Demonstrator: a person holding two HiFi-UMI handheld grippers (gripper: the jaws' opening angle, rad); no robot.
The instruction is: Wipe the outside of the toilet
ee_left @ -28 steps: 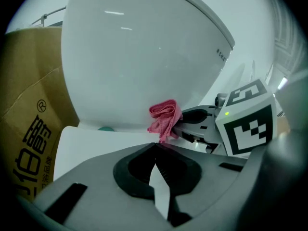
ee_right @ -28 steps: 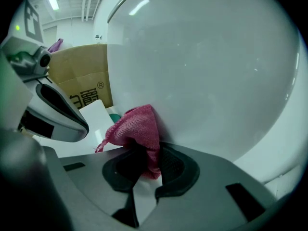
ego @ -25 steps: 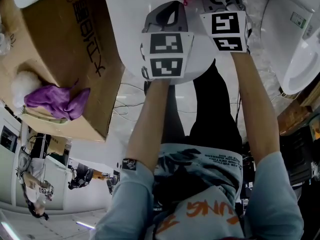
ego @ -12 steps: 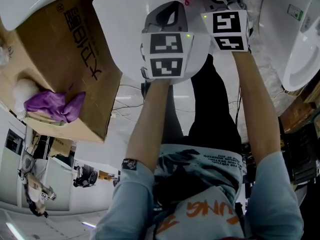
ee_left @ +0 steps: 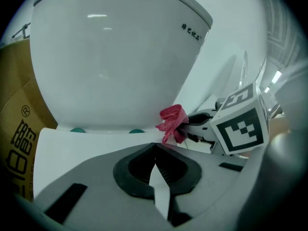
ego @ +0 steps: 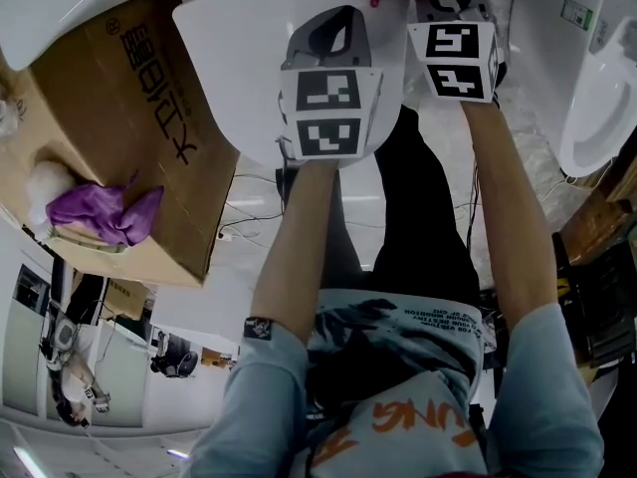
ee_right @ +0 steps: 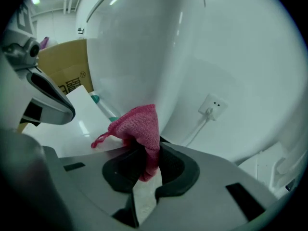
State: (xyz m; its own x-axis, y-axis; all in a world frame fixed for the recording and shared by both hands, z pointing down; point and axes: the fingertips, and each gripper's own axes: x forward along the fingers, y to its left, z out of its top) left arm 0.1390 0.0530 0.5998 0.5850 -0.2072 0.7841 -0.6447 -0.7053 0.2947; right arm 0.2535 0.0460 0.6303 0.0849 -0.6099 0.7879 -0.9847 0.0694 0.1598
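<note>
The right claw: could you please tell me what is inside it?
A pink cloth is pinched inside the right claw, bunching out above it. How much cloth lies deeper between the jaws is covered.

White toilet, pink cloth, grey tools.
The toilet (ego: 239,78) is glossy white with teal bumpers (ee_left: 77,130); the cloth (ee_right: 139,129) is pinkish red. The left tool (ee_left: 155,148) and right tool (ee_right: 144,165) are grey with black pads (ee_left: 134,170), and each cube (ego: 326,108) bears black-and-white square markers. The box (ego: 119,137) is brown with black print, its rag (ego: 95,212) purple. Sleeves (ego: 254,396) are pale blue, trousers (ego: 423,227) black, and shirt lettering (ego: 398,416) orange.
</note>
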